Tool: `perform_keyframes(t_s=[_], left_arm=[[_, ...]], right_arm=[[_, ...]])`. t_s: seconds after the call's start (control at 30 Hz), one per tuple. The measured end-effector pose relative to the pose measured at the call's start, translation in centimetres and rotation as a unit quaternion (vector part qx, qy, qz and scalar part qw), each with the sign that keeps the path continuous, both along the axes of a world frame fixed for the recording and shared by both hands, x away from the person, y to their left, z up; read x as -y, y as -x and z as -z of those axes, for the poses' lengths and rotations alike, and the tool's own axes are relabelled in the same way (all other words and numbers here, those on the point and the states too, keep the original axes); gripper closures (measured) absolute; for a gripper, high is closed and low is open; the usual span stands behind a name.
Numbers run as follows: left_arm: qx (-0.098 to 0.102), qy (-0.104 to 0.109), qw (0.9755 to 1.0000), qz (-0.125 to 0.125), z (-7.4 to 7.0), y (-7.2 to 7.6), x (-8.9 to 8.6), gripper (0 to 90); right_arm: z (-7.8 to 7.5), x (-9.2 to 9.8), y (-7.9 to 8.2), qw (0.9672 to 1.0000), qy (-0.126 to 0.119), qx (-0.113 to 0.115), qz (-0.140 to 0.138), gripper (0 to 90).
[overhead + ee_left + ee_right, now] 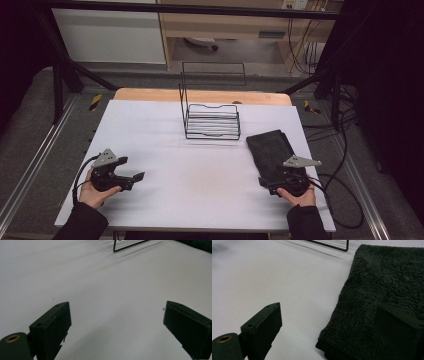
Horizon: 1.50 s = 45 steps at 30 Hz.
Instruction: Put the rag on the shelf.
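While both grippers sit low near the bottom of the high view, the relation that matters is between the right gripper [274, 186] and the folded dark towel [270, 148]. The towel lies at centre right of that frame, its long axis running from the lower right up toward the centre, and its near end reaches right to the gripper's jaws. In the right gripper view the jaws stand spread apart with nothing clamped: the left one is over bare table, the right one is over the fleecy towel [387, 290], and the towel's near corner edge sits between them at the lower middle of the frame. A grasp here looks to call for only a short push forward onto that edge.

The left gripper [136, 176] rests at lower left of the high view, well apart from the towel, jaws wide and empty over the white table [150, 130], as the left gripper view confirms. The right hand is plainly the nearer one.

A black wire rack [212, 121] stands upright at upper centre, just beside the towel's far end but clear of the jaws. Nothing lies between gripper and towel.
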<state>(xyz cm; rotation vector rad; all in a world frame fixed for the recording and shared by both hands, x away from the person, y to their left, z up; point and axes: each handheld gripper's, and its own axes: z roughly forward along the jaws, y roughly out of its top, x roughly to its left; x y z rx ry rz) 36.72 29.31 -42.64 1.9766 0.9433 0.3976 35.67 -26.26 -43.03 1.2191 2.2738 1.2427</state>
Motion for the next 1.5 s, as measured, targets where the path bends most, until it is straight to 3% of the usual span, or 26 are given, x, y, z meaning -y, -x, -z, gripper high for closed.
perform_keyframes(t_s=[0.13, 0.17, 0.2, 0.27, 0.3, 0.4, 0.57, 0.67, 0.83, 0.93, 1.17, 1.5], left_arm=[[-0.001, -0.001, 1.0000, -0.001, 0.0, 0.0, 0.1, 7.7], [-0.001, -0.001, 1.0000, -0.001, 0.1, 0.0, 0.1, 7.8], [-0.001, -0.001, 1.0000, -0.001, 0.1, 0.0, 0.1, 7.9], [-0.002, -0.001, 1.0000, -0.001, 0.1, 0.0, 0.1, 8.1], [-0.003, -0.004, 1.0000, 0.000, 0.1, 0.0, 0.1, 8.2], [-0.004, -0.004, 1.0000, -0.001, 0.1, 0.0, 0.1, 8.3], [-0.004, -0.004, 1.0000, -0.002, 0.1, 0.0, 0.1, 8.6], [-0.005, -0.004, 1.0000, -0.004, 0.1, 0.0, 0.1, 8.6], [-0.005, -0.005, 1.0000, -0.003, 0.1, 0.1, 0.1, 8.8], [-0.005, -0.004, 1.0000, -0.003, 0.1, 0.0, 0.1, 8.9], [-0.006, -0.005, 1.0000, -0.003, 0.1, 0.0, 0.1, 8.9], [-0.005, -0.004, 1.0000, -0.004, 0.1, 0.0, 0.1, 9.1]], right_arm=[[0.2, -0.5, -0.1, 0.9998, 0.018, -0.001, 0.008, 21.4], [0.2, -0.6, -0.1, 0.9997, 0.025, -0.003, 0.006, 24.9], [0.3, -0.7, -0.1, 0.9993, 0.036, -0.001, 0.009, 34.0], [0.4, -0.8, -0.2, 0.9992, 0.037, -0.005, 0.011, 36.1], [0.5, -0.9, -0.2, 0.9989, 0.047, -0.008, 0.005, 41.2], [0.8, -1.1, -0.2, 0.9979, 0.063, -0.014, 0.005, 45.3], [1.2, -1.3, -0.3, 0.9951, 0.099, -0.003, 0.012, 56.9], [1.6, -1.7, -0.3, 0.9918, 0.127, 0.006, 0.013, 60.0], [1.7, -2.0, -0.2, 0.9885, 0.150, 0.017, 0.011, 64.9], [1.6, -1.8, -0.4, 0.9883, 0.151, 0.015, 0.017, 73.9], [1.1, -1.7, -0.5, 0.9901, 0.138, -0.001, 0.029, 83.6], [-0.4, -1.3, 0.1, 0.9946, 0.100, 0.003, 0.026, 85.2]])
